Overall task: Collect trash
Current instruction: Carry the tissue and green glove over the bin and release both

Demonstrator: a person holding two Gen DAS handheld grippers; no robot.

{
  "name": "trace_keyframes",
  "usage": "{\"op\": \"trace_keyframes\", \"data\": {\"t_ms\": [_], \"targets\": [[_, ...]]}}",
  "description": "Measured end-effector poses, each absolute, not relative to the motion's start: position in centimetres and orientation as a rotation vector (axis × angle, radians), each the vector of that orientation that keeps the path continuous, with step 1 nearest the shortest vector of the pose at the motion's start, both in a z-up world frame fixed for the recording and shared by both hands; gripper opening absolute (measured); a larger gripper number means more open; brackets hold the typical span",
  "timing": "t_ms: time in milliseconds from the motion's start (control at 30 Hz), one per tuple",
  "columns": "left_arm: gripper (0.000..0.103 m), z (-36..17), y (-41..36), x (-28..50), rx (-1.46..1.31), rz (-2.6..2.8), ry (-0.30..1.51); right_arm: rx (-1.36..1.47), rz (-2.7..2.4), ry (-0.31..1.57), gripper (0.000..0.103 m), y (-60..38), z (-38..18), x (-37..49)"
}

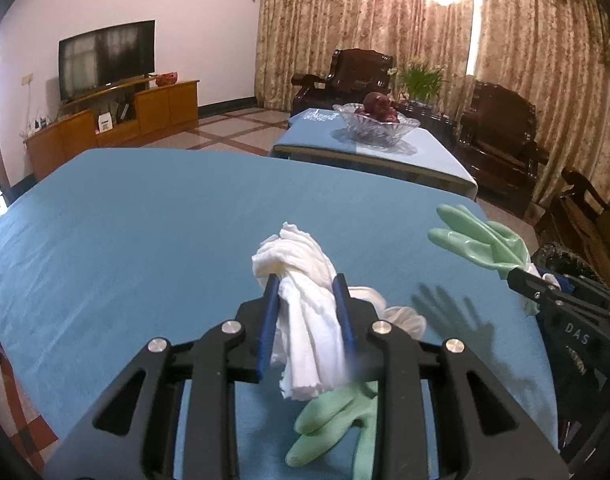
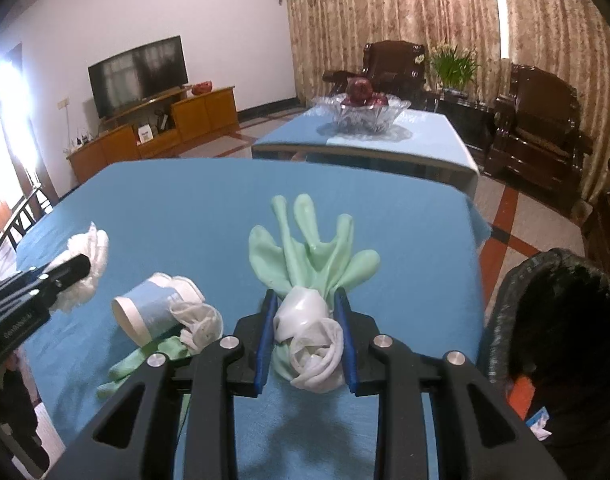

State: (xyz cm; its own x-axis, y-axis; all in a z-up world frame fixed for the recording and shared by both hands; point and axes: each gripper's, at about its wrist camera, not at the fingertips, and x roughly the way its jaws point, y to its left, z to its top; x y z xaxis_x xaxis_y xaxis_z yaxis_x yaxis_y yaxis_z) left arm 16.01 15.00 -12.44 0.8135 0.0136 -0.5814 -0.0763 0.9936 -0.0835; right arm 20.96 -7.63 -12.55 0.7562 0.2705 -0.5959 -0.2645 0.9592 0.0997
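Left wrist view: white letters "DAS" read on the black body of the right gripper (image 1: 523, 280) at the frame's right edge; a second line below them is too blurred to read. Right wrist view: small print on the left gripper (image 2: 79, 266) body, illegible.

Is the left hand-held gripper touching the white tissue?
Touching. The left wrist view shows the left hand-held gripper with both blue fingers pressed against the white tissue.
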Motion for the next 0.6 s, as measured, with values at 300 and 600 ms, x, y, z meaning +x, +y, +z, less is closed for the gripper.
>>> {"op": "trace_keyframes", "data": {"t_ms": [300, 600], "targets": [[0.025, -10.4, 11.3, 15.9, -0.082, 0.007, 0.580, 0.023, 0.272, 0.587, 0.028, -10.0, -9.4, 19.0], [0.025, -8.4, 6.4, 15.7, -0.070, -0.080, 0.540, 0.044, 0.231, 0.530, 0.028, -13.3, -6.9, 16.8]]}}
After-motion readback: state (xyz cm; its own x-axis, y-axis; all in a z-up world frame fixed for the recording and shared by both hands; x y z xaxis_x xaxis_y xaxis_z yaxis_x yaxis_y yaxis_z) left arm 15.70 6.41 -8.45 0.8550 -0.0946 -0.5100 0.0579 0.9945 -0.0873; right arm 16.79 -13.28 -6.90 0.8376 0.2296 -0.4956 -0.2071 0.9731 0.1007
